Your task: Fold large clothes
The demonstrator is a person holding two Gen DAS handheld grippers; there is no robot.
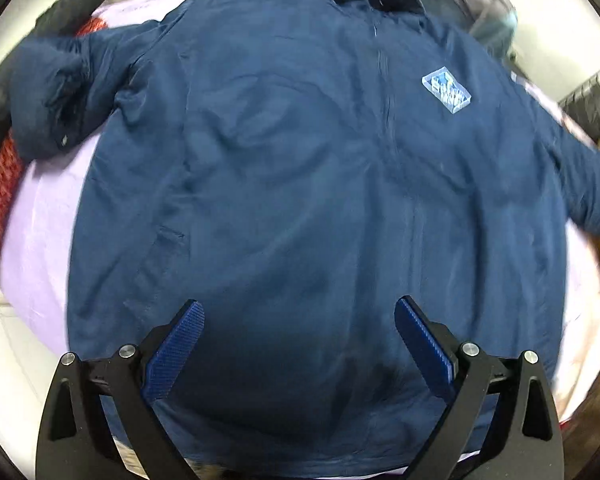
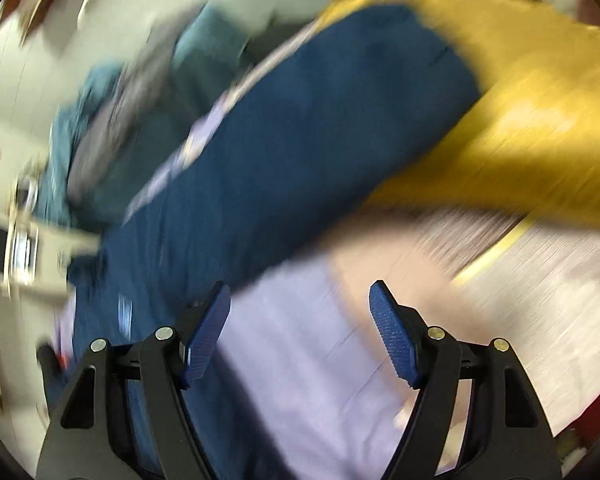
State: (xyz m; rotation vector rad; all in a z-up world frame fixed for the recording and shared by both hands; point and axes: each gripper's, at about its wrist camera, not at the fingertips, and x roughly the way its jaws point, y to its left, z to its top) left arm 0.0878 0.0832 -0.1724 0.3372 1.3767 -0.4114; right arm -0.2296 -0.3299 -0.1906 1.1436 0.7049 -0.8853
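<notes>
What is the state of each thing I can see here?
Jacket: spread flat on the lilac sheet, front up, closed, not yet folded.
Left sleeve: bunched up.
Right sleeve: stretched out, lying partly on a yellow cloth.
Left gripper: jaws open, empty.
Right gripper: jaws open, empty.

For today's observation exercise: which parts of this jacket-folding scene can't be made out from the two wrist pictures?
- Jacket hem: left wrist view, cut off by the bottom edge behind the open left gripper.
- Badge wording: left wrist view, too blurred to read.
- Yellow cloth: right wrist view, motion blur hides what it is.
- Room background: right wrist view, smeared.
</notes>
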